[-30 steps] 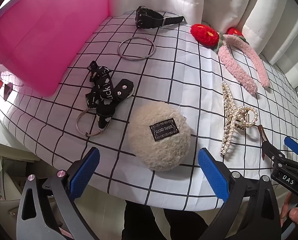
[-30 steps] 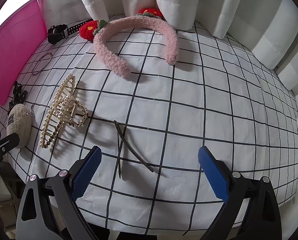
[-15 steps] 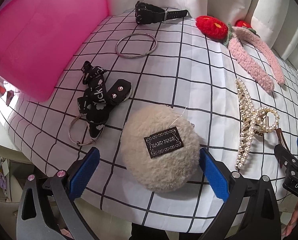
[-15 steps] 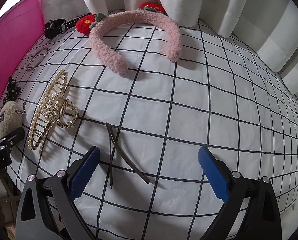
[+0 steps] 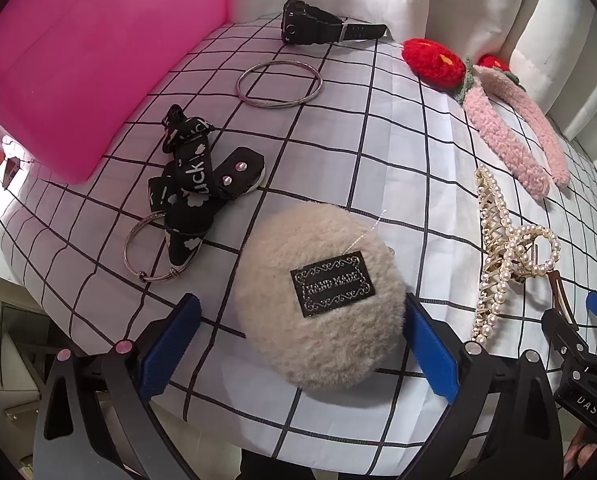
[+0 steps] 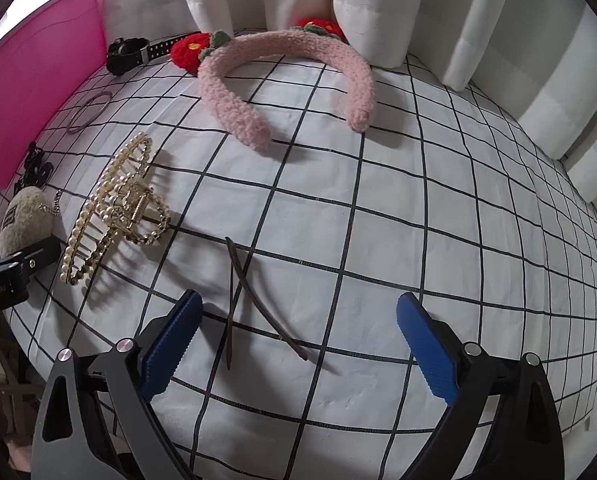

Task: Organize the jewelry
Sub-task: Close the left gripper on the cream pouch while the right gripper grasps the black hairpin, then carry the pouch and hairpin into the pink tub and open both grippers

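Plush fills more of the left wrist view than it did 1 second ago: the cream fluffy pouch [image 5: 322, 304] with its black woven label now sits between the 2 blue pads of the left gripper [image 5: 302, 340], the right pad just at its edge, the left pad apart from it. The left gripper is spread wide and grips nothing. Beyond the pouch on the white grid cloth [image 5: 398, 128] lie the black printed strap with key ring [image 5: 190, 196], a silver bangle [image 5: 279, 84] and a black watch [image 5: 318, 32], with the pink bin [image 5: 78, 52] at the left. The pearl claw clip [image 5: 506, 248] lies to the right of the pouch, and the pink fuzzy headband [image 5: 510, 128] with red knitted flowers farther back.

In the right wrist view the right gripper [image 6: 298, 340] has also closed in over the last second: the thin dark hairpin [image 6: 250, 296], 2 crossed prongs, now reaches down between its blue pads, nearer the left one. This gripper too is spread wide and empty. The clip, headband and pouch lie where they did before.
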Demonstrator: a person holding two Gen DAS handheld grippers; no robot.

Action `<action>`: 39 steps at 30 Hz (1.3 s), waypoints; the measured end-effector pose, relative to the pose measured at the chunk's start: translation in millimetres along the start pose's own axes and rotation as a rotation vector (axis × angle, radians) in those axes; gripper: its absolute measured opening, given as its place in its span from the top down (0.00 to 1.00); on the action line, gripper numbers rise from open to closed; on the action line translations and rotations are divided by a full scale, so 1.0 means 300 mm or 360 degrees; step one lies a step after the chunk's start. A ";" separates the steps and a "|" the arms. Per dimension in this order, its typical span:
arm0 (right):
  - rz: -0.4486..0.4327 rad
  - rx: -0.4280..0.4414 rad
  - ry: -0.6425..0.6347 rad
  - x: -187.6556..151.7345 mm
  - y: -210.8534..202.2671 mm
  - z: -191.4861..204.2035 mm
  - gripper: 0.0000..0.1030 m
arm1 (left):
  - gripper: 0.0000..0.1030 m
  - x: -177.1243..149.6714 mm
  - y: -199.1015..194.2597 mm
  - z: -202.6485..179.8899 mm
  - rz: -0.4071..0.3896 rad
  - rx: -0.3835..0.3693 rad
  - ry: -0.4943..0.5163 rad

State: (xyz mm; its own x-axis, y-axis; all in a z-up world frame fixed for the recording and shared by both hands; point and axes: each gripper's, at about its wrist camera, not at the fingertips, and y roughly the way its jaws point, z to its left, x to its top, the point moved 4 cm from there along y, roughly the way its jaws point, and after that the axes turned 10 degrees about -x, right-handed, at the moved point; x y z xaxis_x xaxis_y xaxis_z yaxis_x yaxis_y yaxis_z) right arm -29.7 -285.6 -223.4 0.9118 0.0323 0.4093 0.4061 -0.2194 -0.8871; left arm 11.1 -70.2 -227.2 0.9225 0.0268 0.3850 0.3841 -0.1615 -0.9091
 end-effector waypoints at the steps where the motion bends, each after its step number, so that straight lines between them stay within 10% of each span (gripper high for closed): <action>1: 0.0007 0.0006 0.0004 -0.005 -0.001 -0.002 0.10 | 0.10 0.002 0.001 -0.002 0.0001 -0.0001 0.0000; 7: -0.0036 0.0090 -0.0082 -0.014 -0.038 0.040 0.46 | 0.45 -0.024 -0.044 -0.046 -0.0035 -0.0025 0.0086; 10: -0.0072 0.0115 -0.0143 -0.014 -0.054 0.072 0.84 | 0.51 -0.030 -0.051 -0.050 -0.0042 -0.0045 0.0093; 26: -0.0163 0.0248 -0.0002 0.077 -0.189 0.028 0.86 | 0.57 0.071 -0.220 -0.032 -0.0215 -0.0137 0.0144; 39: -0.0648 0.0393 -0.0035 0.456 -0.573 0.164 0.86 | 0.57 0.346 -0.626 0.058 -0.0661 -0.0241 0.0124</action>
State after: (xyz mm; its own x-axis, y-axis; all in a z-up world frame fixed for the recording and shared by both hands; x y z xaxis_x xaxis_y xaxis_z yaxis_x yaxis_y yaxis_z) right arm 28.2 -195.5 -25.3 0.6753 0.0889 0.7322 0.7308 0.0537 -0.6805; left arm 35.3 -20.0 -19.2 0.6834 0.0465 0.7285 0.7060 -0.2958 -0.6435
